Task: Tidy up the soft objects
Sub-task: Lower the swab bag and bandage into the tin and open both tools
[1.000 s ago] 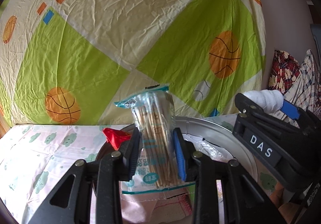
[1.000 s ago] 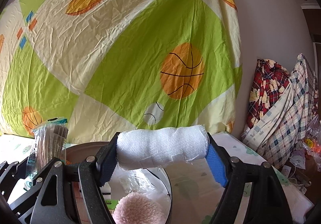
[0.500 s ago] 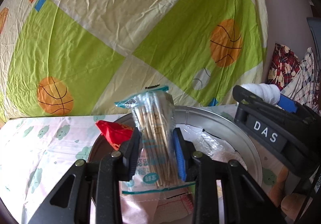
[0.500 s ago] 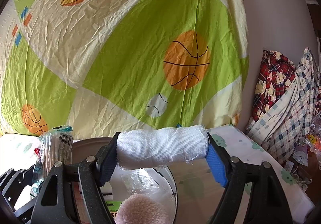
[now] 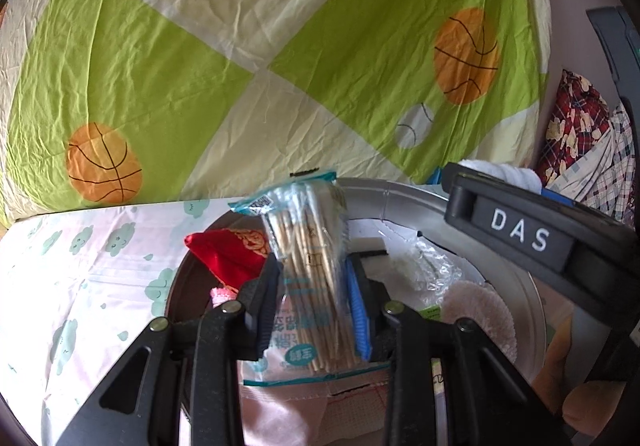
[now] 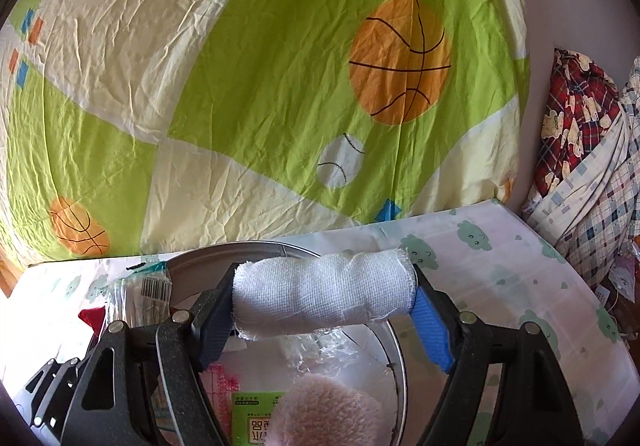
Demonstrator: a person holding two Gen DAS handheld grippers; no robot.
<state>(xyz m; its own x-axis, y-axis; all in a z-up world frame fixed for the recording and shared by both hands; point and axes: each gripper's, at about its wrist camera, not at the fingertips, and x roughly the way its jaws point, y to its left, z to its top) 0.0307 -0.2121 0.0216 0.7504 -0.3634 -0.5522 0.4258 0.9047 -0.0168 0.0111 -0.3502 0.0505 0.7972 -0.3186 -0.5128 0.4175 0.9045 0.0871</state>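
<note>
The left tool [image 5: 312, 310] clamps an upright cotton swab packet [image 5: 308, 270] above the round metal basin [image 5: 404, 198]. A red pouch [image 5: 224, 254] leans at the basin's left rim. To the right, the right tool [image 6: 324, 316] grips a white gauze roll [image 6: 320, 294] crosswise over a pink fluffy pad [image 6: 324, 410] in the basin.
</note>
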